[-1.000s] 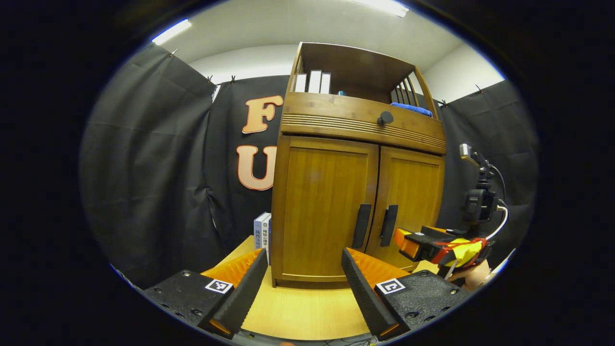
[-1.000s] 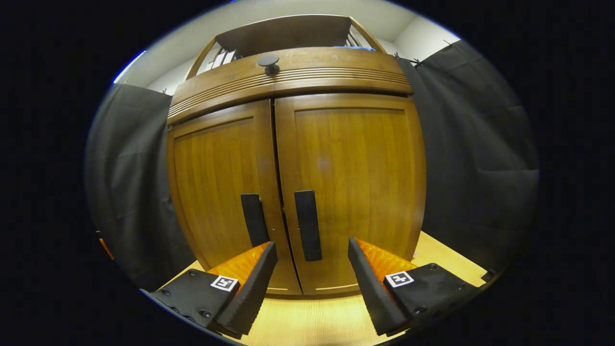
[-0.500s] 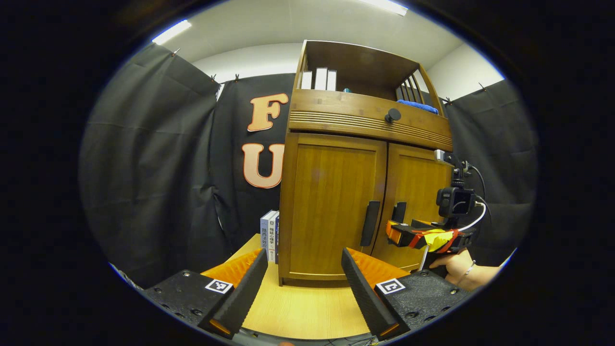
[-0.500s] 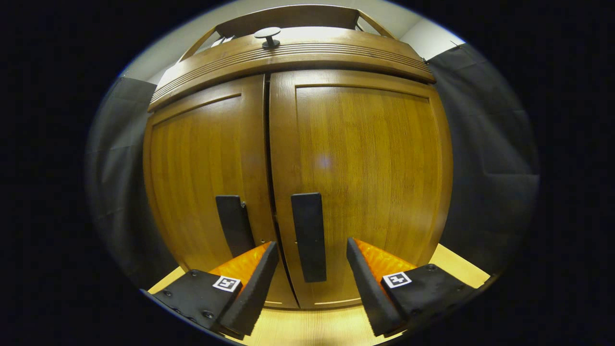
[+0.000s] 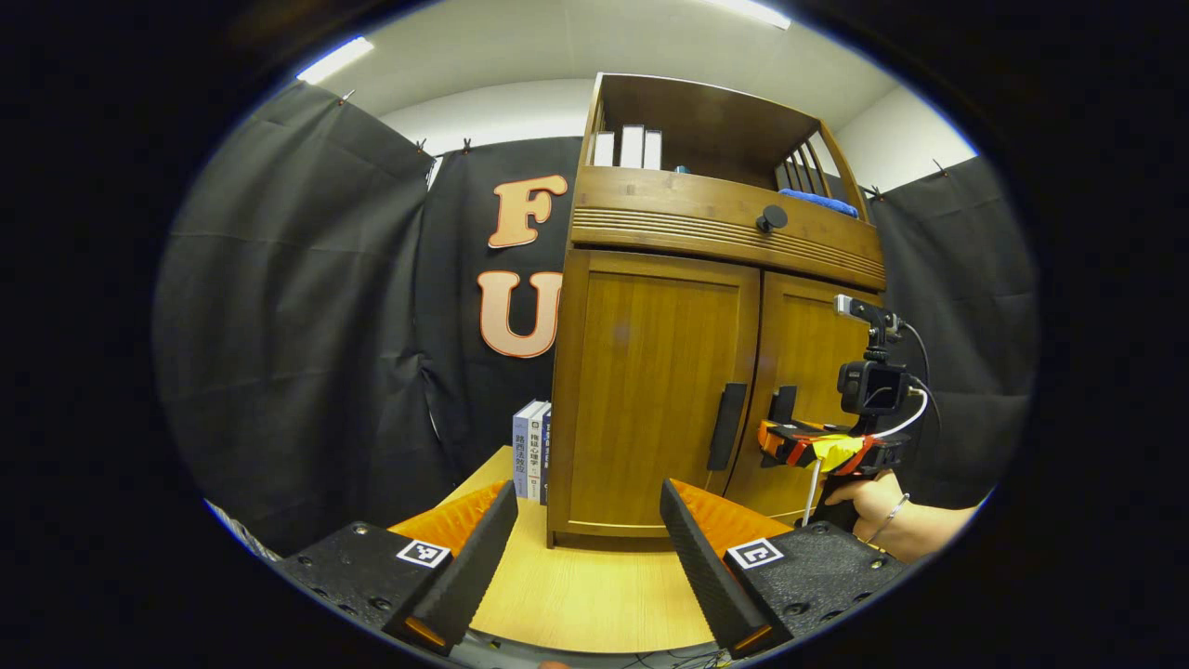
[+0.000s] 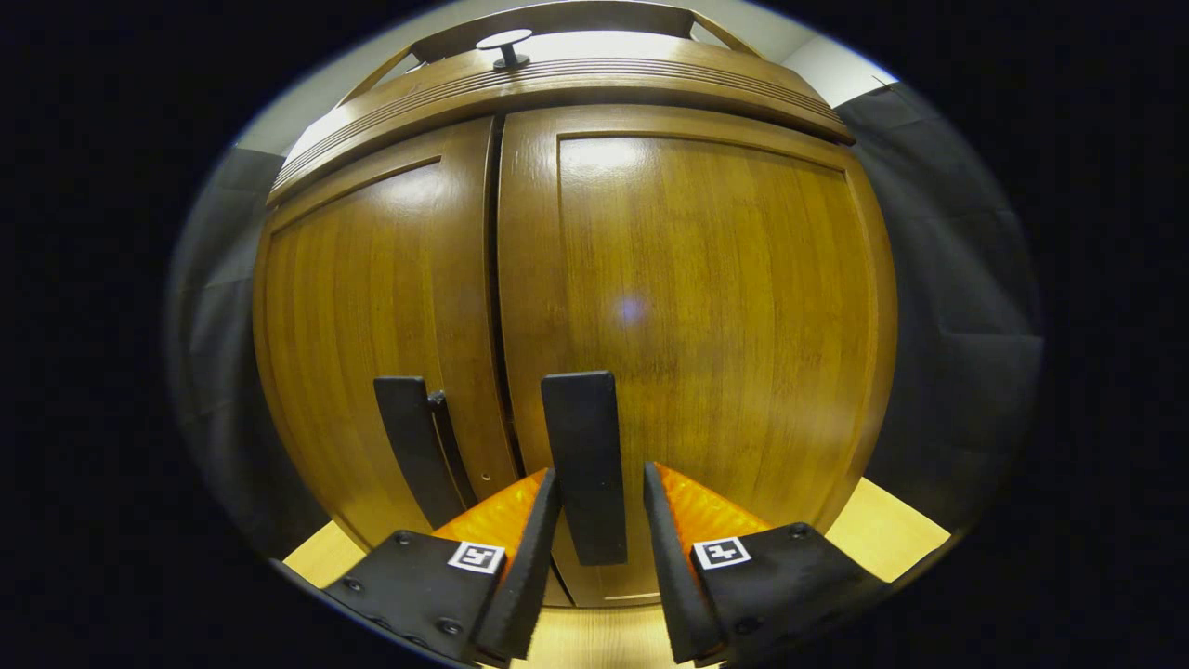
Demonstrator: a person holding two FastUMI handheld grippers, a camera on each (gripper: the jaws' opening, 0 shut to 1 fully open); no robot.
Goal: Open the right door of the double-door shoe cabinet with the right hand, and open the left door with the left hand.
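Booth: R hand-held gripper (image 6: 599,520) straddles handle (image 6: 583,465).

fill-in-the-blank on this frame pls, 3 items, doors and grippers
1. The right gripper has its jaws on either side of the right door's ____.
2. Both doors of the shoe cabinet are ____.
3. The books on the table stand to the ____ of the cabinet in the left gripper view.

Missing words: handle; closed; left
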